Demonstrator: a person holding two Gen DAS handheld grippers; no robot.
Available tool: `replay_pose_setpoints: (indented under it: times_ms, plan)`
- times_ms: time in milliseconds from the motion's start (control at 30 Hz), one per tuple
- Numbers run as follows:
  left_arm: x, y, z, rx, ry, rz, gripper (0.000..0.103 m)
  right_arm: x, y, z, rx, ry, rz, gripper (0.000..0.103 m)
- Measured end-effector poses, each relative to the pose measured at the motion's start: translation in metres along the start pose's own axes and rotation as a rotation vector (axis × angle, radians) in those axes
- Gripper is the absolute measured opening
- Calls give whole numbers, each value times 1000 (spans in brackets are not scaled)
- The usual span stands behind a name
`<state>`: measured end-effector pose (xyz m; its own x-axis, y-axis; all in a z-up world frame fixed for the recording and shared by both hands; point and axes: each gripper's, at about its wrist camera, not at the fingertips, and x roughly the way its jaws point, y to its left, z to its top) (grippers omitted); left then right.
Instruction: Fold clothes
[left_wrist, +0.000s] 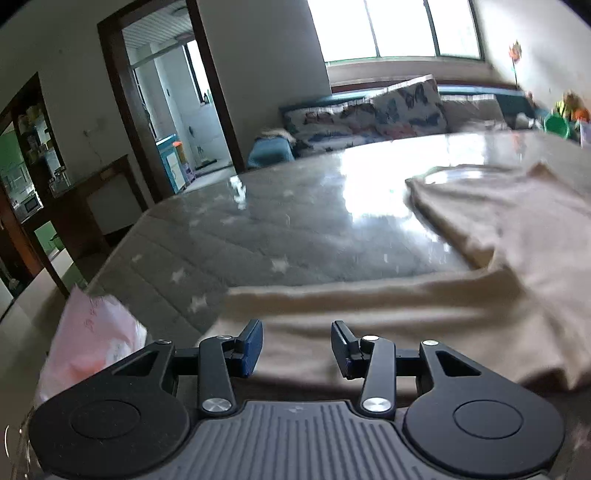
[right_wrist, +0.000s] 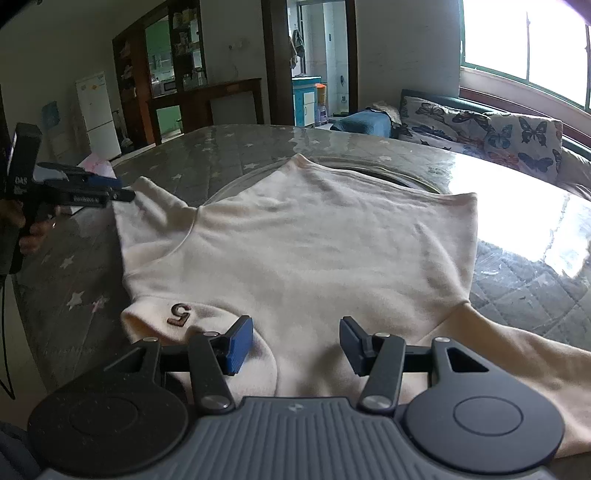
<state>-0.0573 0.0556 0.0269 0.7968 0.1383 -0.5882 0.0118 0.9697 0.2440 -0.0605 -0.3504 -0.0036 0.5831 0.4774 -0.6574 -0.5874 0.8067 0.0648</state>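
Note:
A cream sweatshirt (right_wrist: 314, 251) lies spread flat on the star-patterned table (right_wrist: 74, 280), with a brown "5" patch (right_wrist: 179, 314) on a folded part at its near left. My right gripper (right_wrist: 295, 343) hovers over the garment's near edge, jaws apart, nothing between them. One sleeve (right_wrist: 517, 354) runs off to the lower right. At the far left a hand (right_wrist: 33, 232) holds my left gripper (right_wrist: 122, 190) just by the other sleeve's tip (right_wrist: 147, 192). In the left wrist view the left gripper (left_wrist: 297, 347) stands open above the cream cloth (left_wrist: 406, 306), holding nothing.
A round glass ring (right_wrist: 369, 170) lies on the table under the sweatshirt's far edge. A pink bag (left_wrist: 92, 332) sits at the table's left corner. A butterfly-patterned sofa (right_wrist: 480, 129) stands beyond the table, under bright windows. The tabletop (left_wrist: 295, 221) is shiny with glare.

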Motion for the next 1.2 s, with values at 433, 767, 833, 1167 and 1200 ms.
replay_pose_setpoints:
  times_ms: [433, 767, 833, 1167, 1200]
  plan:
    - [-37, -16, 21, -32, -63, -84, 49, -14, 5, -12, -5, -3, 11, 54]
    - [-43, -108, 34, 86, -95, -409, 50, -43, -11, -29, 110, -34, -20, 54]
    - [-42, -118, 33, 103, -85, -442, 50, -54, -21, -31, 128, -59, -48, 54]
    - [-43, -152, 26, 179, -75, -513, 59, -72, -134, -36, 323, -127, -390, 54]
    - [-43, -152, 25, 179, -70, -515, 59, -70, -143, -38, 336, -124, -408, 54]
